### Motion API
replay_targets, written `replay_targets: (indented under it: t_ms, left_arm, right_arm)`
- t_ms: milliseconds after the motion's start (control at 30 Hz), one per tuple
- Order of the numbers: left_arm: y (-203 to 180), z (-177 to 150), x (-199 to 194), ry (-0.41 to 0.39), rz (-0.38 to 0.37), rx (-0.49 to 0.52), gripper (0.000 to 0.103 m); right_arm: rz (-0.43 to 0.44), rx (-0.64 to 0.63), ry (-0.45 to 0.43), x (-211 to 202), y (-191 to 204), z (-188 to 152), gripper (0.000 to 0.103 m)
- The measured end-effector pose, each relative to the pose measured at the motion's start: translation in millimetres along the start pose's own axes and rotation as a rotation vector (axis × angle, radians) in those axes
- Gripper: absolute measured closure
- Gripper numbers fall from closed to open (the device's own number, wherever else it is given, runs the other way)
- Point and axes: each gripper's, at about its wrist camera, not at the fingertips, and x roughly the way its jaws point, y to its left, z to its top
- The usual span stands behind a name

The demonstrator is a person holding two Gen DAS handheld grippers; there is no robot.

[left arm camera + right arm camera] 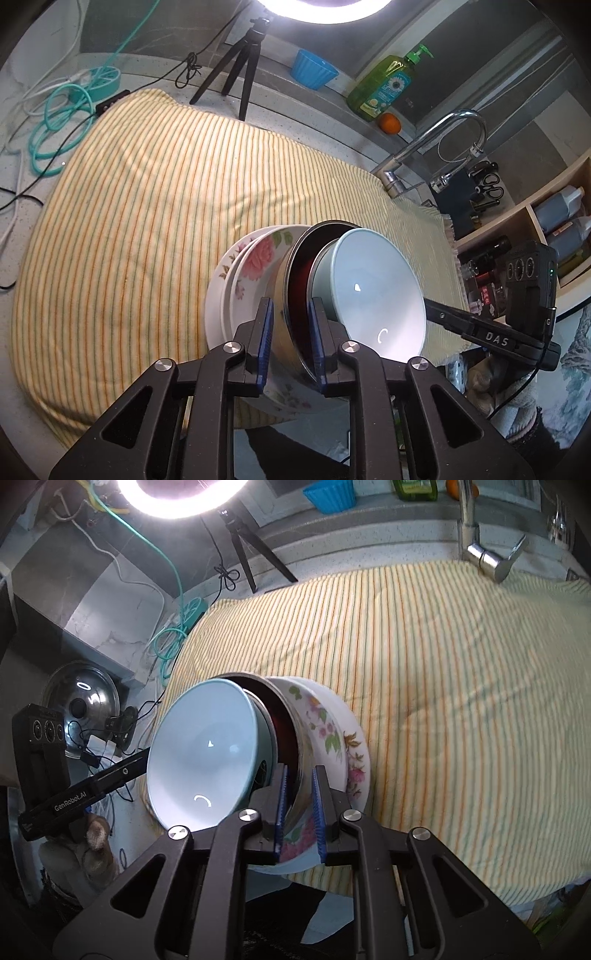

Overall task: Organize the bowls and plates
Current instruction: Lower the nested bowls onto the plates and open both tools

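Observation:
A nested stack is held tilted on its side over the front edge of the striped cloth (147, 206). It holds a pale blue bowl (376, 288), a metal bowl with a dark red inside (299, 295), a floral bowl (258, 258) and a white floral plate (218, 295). My left gripper (291, 343) is shut on the rims of the metal and floral bowls. My right gripper (299, 812) is shut on the same rims from the other side, with the blue bowl (203, 749) on its left and the floral plate (354, 760) on its right.
A tripod (240, 62) with a ring light, a blue cup (314, 68), a green soap bottle (388, 85), an orange (390, 123) and a faucet (432, 147) stand along the back. Cables (55, 122) lie at the left. A pot lid (85, 701) lies left of the cloth.

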Motion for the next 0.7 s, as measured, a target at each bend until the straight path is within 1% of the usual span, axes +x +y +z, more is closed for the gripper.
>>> replay_targets:
  t_ms: [33, 67, 100, 167, 267, 333, 367, 400, 467, 633, 700]
  left_arm:
    - [0.1, 0.0, -1.7, -0.004, 0.006, 0.003, 0.085]
    - [0.4, 0.1, -3.1, -0.006, 0.01, 0.004, 0.084]
    - [0.6, -0.1, -5.0, -0.009, 0.012, 0.006, 0.082]
    - [1.5, 0.0, -8.6, -0.013, 0.02, 0.009, 0.082]
    - [1.3, -1.1, -16.2, -0.023, 0.037, 0.026, 0.08]
    - [-0.5, -2.7, -20.3, -0.033, 0.053, 0.044, 0.07]
    - [-1.7, -3.7, -22.8, -0.041, 0.067, 0.056, 0.067]
    - [-2.8, -4.2, -24.5, -0.047, 0.076, 0.065, 0.065]
    - [-3.5, -4.7, -27.5, -0.055, 0.086, 0.074, 0.065]
    - [-6.8, -5.1, -31.7, -0.074, 0.115, 0.103, 0.061]
    - [-9.5, -4.8, -34.1, -0.086, 0.124, 0.128, 0.061]
  right_arm:
    - [-0.004, -0.006, -0.009, -3.5, 0.8, 0.3, 0.072]
    - [-0.015, -0.012, -0.021, -7.3, 0.7, 0.8, 0.064]
    - [-0.025, -0.015, -0.035, -11.4, 0.5, 0.6, 0.06]
    - [-0.023, -0.016, -0.046, -16.7, -1.8, 1.4, 0.057]
    - [-0.039, -0.019, -0.057, -22.0, -3.3, 0.5, 0.057]
    - [-0.055, -0.029, -0.064, -24.7, -2.5, -2.1, 0.056]
    - [-0.059, -0.031, -0.066, -26.2, -2.3, -3.7, 0.055]
    - [-0.06, -0.032, -0.067, -27.2, -2.4, -4.8, 0.046]
    - [-0.058, -0.03, -0.083, -30.6, -1.5, -6.9, 0.038]
    - [-0.07, -0.052, -0.11, -38.5, 8.1, -8.7, 0.034]
    - [-0.067, -0.061, -0.122, -39.6, 10.6, -7.6, 0.027]
